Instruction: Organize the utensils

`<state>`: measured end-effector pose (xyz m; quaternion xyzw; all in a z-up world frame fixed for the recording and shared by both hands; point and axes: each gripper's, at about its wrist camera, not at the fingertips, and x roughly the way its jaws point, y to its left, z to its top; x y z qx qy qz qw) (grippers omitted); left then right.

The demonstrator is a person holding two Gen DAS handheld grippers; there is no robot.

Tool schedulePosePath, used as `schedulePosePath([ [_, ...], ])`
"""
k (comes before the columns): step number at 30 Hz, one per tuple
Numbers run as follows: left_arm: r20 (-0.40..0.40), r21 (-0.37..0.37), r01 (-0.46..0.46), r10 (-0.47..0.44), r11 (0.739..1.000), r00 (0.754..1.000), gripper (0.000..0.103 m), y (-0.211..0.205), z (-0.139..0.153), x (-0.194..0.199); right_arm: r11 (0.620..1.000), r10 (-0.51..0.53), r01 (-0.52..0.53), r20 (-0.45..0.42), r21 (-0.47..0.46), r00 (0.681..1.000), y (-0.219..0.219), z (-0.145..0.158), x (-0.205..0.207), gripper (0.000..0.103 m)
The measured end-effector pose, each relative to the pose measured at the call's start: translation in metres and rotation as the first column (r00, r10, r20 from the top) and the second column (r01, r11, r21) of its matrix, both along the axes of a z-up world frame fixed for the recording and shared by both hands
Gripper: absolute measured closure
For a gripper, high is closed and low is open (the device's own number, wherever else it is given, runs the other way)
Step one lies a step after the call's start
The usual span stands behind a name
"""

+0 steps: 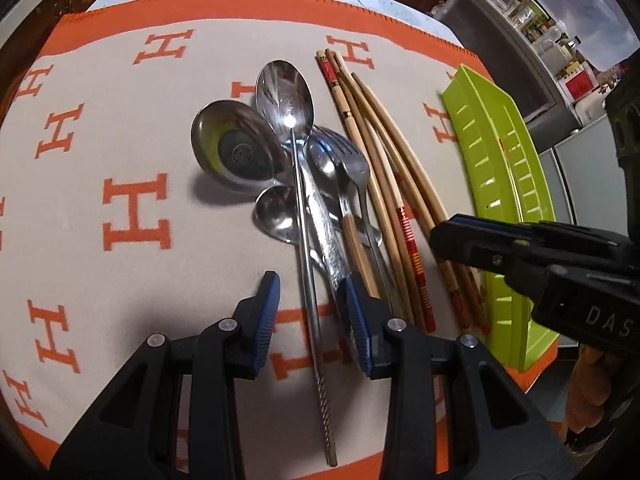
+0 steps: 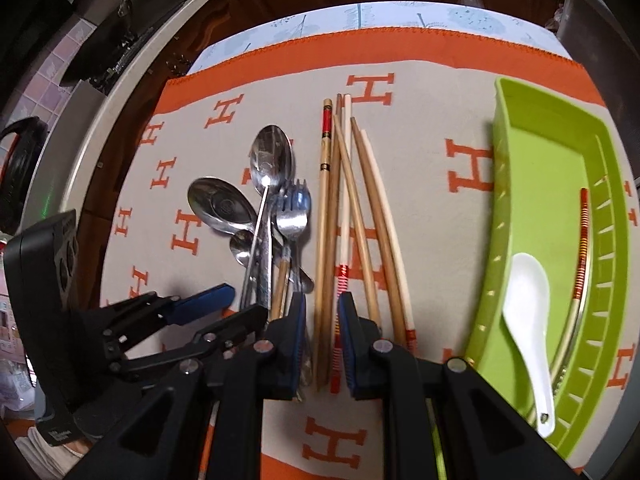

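Note:
A pile of metal utensils lies mid-cloth: a long-handled spoon (image 1: 286, 100), a wide spoon (image 1: 232, 144), a small spoon (image 1: 276, 212) and a fork (image 1: 344, 156). Several bamboo chopsticks (image 1: 384, 168) lie beside them on the right. My left gripper (image 1: 312, 320) is open, its blue pads on either side of the long spoon's handle. My right gripper (image 2: 322, 336) is open low over the chopsticks (image 2: 332, 220), with a red-banded one and a plain one between its pads. A green slotted tray (image 2: 532, 152) holds a white ceramic spoon (image 2: 528, 320) and a red-banded chopstick (image 2: 582, 248).
The orange-and-beige patterned cloth (image 1: 120, 160) covers the table. The green tray (image 1: 500, 160) sits at its right edge. A counter with jars (image 1: 540, 28) stands beyond. In the right wrist view the left gripper (image 2: 236, 306) is close beside the right one.

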<state>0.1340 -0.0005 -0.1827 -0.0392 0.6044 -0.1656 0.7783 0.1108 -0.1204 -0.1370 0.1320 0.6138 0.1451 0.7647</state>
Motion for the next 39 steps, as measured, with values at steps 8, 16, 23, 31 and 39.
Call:
schedulePosePath([
  [8, -0.016, -0.051, -0.044, 0.043, 0.998, 0.999, 0.099, 0.012, 0.000, -0.001, 0.998, -0.029, 0.030, -0.018, 0.062, 0.999, 0.003, -0.015, 0.025, 0.087],
  [16, -0.019, -0.091, -0.086, 0.085, 0.992, 0.996, 0.099, 0.038, 0.005, -0.006, 0.998, -0.009, 0.010, -0.018, 0.066, 1.000, 0.015, -0.026, 0.042, 0.078],
  [23, -0.027, -0.110, -0.095, 0.093, 0.989, 0.995, 0.099, 0.043, 0.005, -0.008, 0.999, 0.029, -0.028, -0.003, 0.046, 1.000, 0.024, -0.029, 0.043, 0.074],
  [31, -0.021, -0.112, -0.104, 0.102, 0.988, 0.995, 0.099, 0.049, 0.008, -0.011, 0.999, 0.032, -0.033, 0.055, 0.028, 0.998, 0.025, -0.024, 0.035, 0.099],
  [39, -0.007, -0.115, -0.106, 0.106, 0.988, 0.994, 0.099, 0.051, 0.014, -0.016, 0.998, 0.006, -0.012, 0.098, 0.063, 0.995, 0.017, -0.010, 0.021, 0.103],
])
